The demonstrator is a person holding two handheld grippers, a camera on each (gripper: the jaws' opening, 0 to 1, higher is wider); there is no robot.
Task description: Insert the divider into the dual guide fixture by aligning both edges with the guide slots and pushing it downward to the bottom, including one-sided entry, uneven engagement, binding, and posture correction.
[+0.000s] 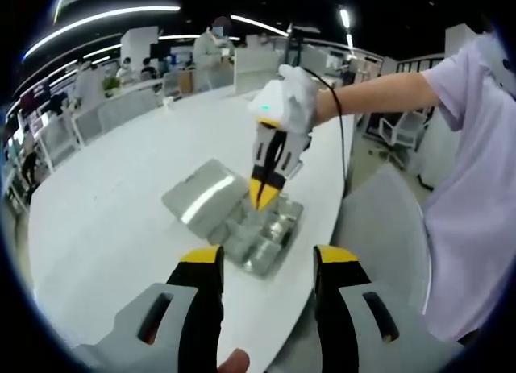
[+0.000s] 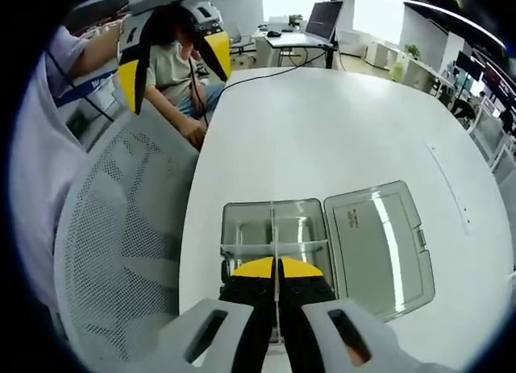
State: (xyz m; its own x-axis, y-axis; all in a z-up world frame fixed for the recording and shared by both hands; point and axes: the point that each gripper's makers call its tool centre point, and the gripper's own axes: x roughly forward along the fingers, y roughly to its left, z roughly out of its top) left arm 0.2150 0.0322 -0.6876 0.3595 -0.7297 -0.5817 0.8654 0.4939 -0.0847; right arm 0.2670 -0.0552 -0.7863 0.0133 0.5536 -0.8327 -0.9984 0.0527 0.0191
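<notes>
Clear plastic forms the dual guide fixture (image 2: 274,236), an open box on the white table (image 2: 339,131), its hinged lid (image 2: 375,244) lying flat beside it. Directly ahead of the right gripper (image 2: 276,278), whose jaws are clenched on the thin divider (image 2: 274,228), the sheet stands upright across the box. In the left gripper view, the left gripper (image 1: 268,260) hangs released, jaws apart, short of the fixture (image 1: 262,236), while the right gripper (image 1: 264,197) reaches down into it.

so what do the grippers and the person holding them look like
Both grippers have light grey bodies with slotted openings and black jaws tipped in yellow: the left gripper and the right gripper. A white glove with a black cable trailing from it covers one hand. The person wears a pale lilac short-sleeved shirt.
</notes>
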